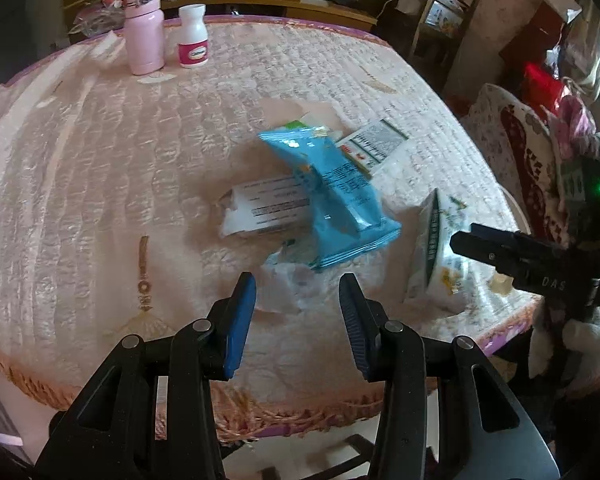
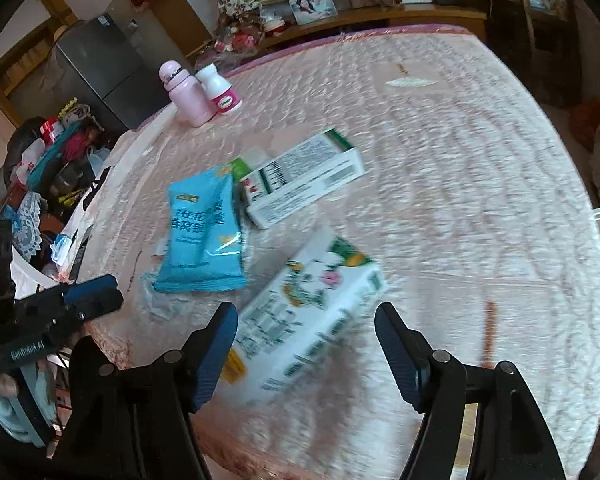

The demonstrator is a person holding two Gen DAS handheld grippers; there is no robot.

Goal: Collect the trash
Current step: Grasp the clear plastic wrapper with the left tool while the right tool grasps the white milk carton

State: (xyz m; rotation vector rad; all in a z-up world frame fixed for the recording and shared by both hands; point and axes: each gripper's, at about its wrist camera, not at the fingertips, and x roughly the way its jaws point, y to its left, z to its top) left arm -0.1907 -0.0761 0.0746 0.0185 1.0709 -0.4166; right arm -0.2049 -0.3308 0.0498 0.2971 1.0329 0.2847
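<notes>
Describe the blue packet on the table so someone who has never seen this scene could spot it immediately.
Start at the round table under a pale pink quilted cloth, then find the litter cluster near its middle. The blue packet lies there, left of the white boxes. It is the only bright blue, crinkly foil pouch among white cartons and paper, with white lettering on its face.

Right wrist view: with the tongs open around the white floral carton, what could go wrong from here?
1. The white floral carton lies skewed between the open right tongs, so closing might twist or crush it.
2. The glossy blue snack packet sits close by and could get nudged.
3. The left tongs hover nearby; they might collide.
</notes>
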